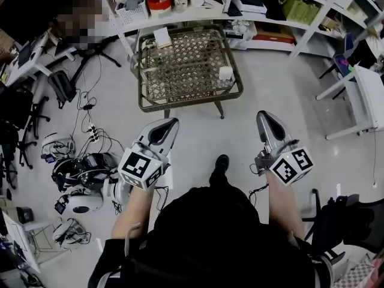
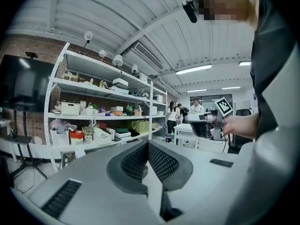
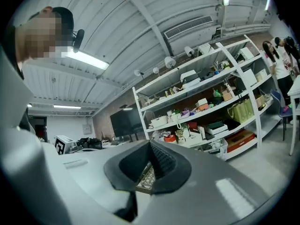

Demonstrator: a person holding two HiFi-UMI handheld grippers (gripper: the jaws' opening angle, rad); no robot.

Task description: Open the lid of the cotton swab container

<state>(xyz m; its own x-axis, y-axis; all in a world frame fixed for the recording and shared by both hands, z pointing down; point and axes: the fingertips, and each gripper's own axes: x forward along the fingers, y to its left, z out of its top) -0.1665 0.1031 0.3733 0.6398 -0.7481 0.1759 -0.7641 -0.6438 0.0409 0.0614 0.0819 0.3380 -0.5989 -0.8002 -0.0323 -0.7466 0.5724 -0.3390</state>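
A low wicker table (image 1: 180,95) stands on the floor ahead of me. On it are a small white container (image 1: 225,72) near its right edge and a white box (image 1: 162,38) at its far left; which one holds cotton swabs I cannot tell. My left gripper (image 1: 169,125) is held at waist height, well short of the table, shut and empty. My right gripper (image 1: 264,118) is held level with it, also shut and empty. In the left gripper view the jaws (image 2: 148,147) meet and point at the shelves. In the right gripper view the shut jaws (image 3: 151,150) hide most of the table (image 3: 146,179).
White shelving (image 1: 252,17) full of boxes runs behind the table. Cables, helmets and gear (image 1: 81,179) lie on the floor at my left. A white desk (image 1: 366,95) and a chair (image 1: 345,218) are at my right. Other people (image 2: 174,111) stand far off.
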